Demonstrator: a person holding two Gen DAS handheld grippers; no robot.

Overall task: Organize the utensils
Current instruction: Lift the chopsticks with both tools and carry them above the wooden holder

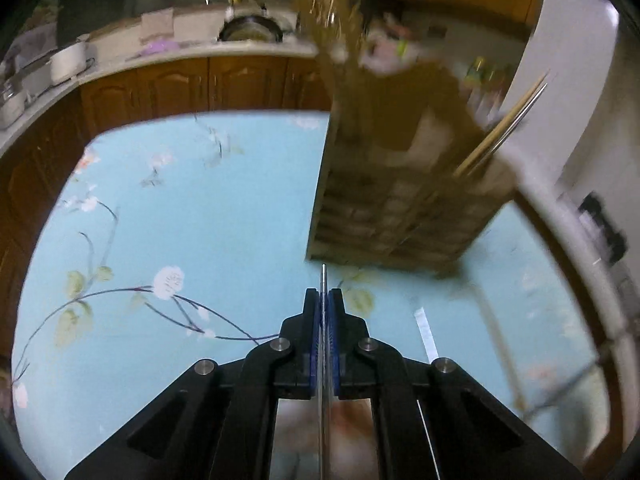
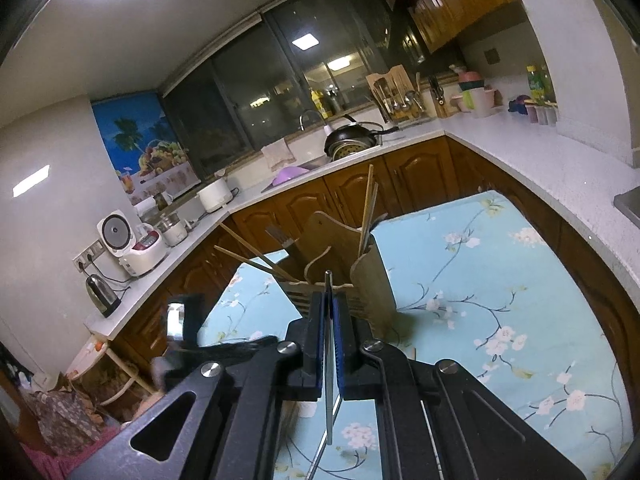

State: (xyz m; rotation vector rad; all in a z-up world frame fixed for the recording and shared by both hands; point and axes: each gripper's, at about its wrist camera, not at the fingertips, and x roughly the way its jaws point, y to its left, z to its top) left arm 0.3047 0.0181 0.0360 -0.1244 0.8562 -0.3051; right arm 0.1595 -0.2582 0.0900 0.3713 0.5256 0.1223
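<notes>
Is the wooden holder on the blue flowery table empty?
No, the wooden holder has chopsticks sticking out of it.

Utensil rack (image 2: 340,276) on table (image 2: 500,280); chopsticks (image 2: 370,200) in rack; counter (image 2: 400,136) behind.

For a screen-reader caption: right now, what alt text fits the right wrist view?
The right gripper is shut on a thin metal utensil, pointing at a wooden utensil holder with chopsticks standing in it, on a blue floral tablecloth. Behind are brown kitchen cabinets, a white counter and dark windows.
</notes>
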